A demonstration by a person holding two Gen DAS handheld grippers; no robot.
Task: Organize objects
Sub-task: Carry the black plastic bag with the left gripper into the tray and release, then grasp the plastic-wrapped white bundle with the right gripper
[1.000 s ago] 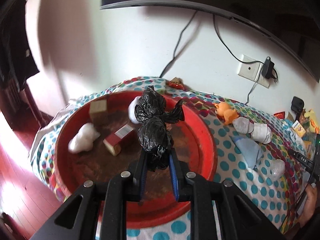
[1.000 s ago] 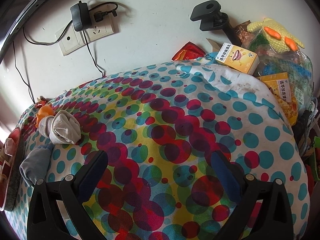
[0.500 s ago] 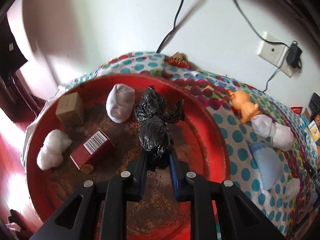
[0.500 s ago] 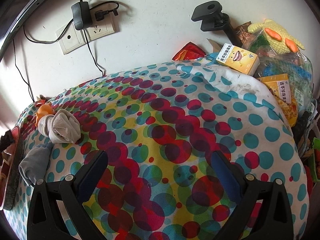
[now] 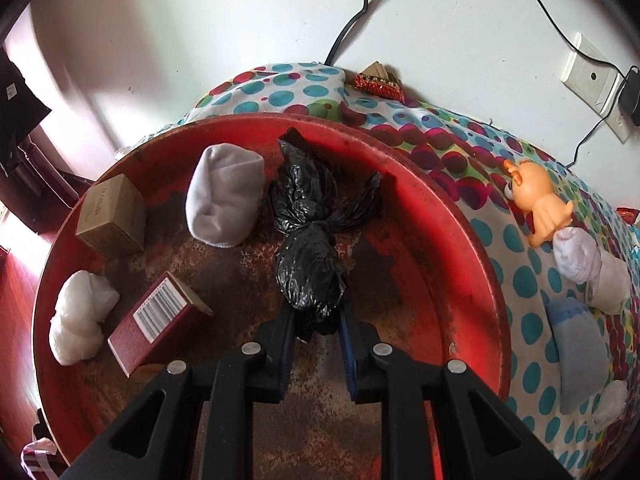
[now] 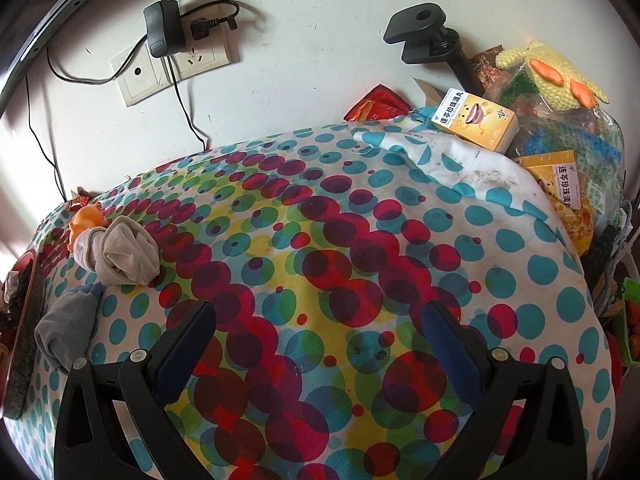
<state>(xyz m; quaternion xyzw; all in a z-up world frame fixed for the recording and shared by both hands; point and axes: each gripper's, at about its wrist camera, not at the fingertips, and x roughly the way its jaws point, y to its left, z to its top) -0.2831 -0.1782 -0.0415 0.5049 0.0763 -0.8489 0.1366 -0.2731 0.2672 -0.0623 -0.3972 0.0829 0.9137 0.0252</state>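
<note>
The left gripper (image 5: 316, 322) has its fingers clamped on a knotted black bag (image 5: 310, 248) over the red basin (image 5: 460, 248), a white sock (image 5: 226, 206) just left of them, while the right gripper (image 6: 320, 344) hangs with fingers apart above the dotted cloth (image 6: 340, 220).

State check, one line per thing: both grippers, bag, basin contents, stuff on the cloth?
left gripper: shut on black bag
black bag: knotted, held over red basin
red basin: holds white sock, two boxes, white wad
white sock: rolled, in basin
red box: lying, barcode up
right gripper: open, holds nothing
grey socks: balled, on cloth
orange toy: lying on cloth
</note>
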